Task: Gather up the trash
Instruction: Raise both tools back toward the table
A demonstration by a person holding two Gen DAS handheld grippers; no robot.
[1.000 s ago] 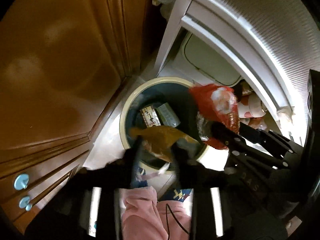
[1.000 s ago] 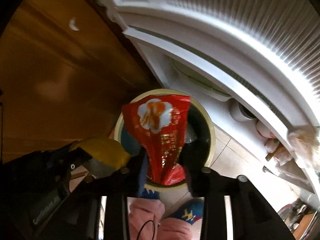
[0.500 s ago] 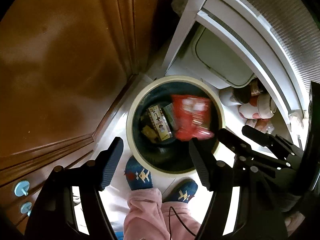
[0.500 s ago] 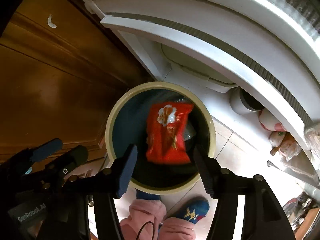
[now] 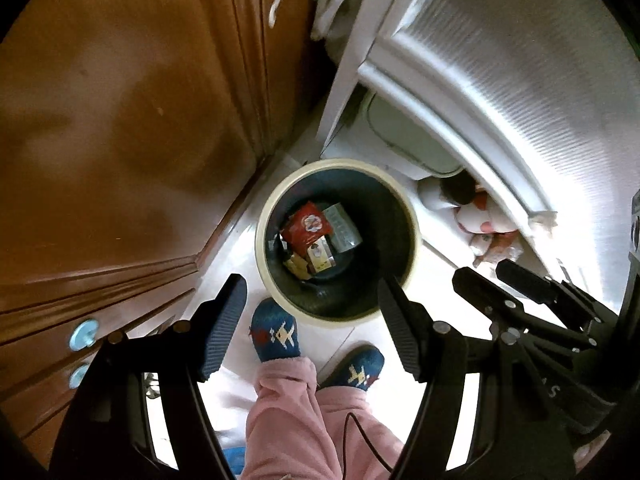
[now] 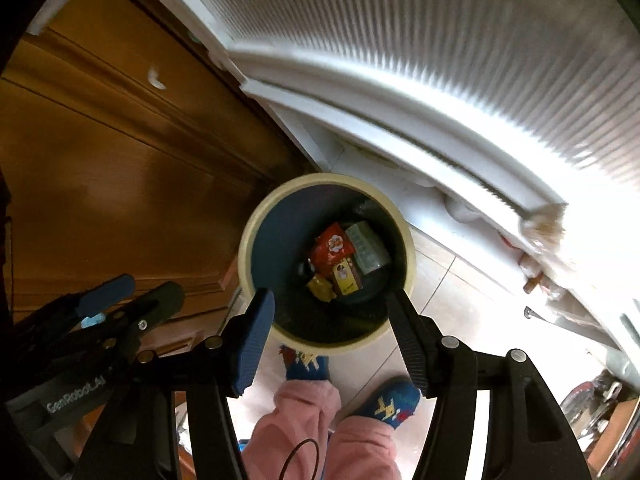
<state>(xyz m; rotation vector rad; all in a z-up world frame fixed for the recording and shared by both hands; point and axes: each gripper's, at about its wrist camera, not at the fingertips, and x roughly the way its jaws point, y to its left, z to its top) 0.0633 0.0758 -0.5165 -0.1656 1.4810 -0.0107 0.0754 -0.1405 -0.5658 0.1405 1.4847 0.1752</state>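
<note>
A round trash bin with a cream rim (image 5: 412, 216) (image 6: 409, 240) stands on the floor below both grippers. At its bottom lie a red snack bag (image 5: 307, 227) (image 6: 333, 247), a yellow wrapper (image 5: 297, 267) (image 6: 321, 287), a small carton (image 5: 321, 257) (image 6: 346, 274) and a grey-green packet (image 5: 340, 226) (image 6: 367, 247). My left gripper (image 5: 312, 300) is open and empty above the bin's near rim. My right gripper (image 6: 330, 316) is open and empty above the bin too. Each gripper shows in the other's view, the right one (image 5: 520, 292) and the left one (image 6: 132, 292).
A brown wooden cabinet (image 5: 120, 120) with blue knobs (image 5: 83, 330) is on the left. A white ribbed door (image 6: 460, 60) curves on the right, with a white lidded bin (image 5: 408, 136) behind. The person's blue socks (image 5: 276, 330) and pink trousers (image 6: 312, 420) are beside the bin.
Both grippers opened. The red snack bag and the yellow wrapper dropped into the bin and now lie at its bottom. Both grippers have risen higher above the bin.
</note>
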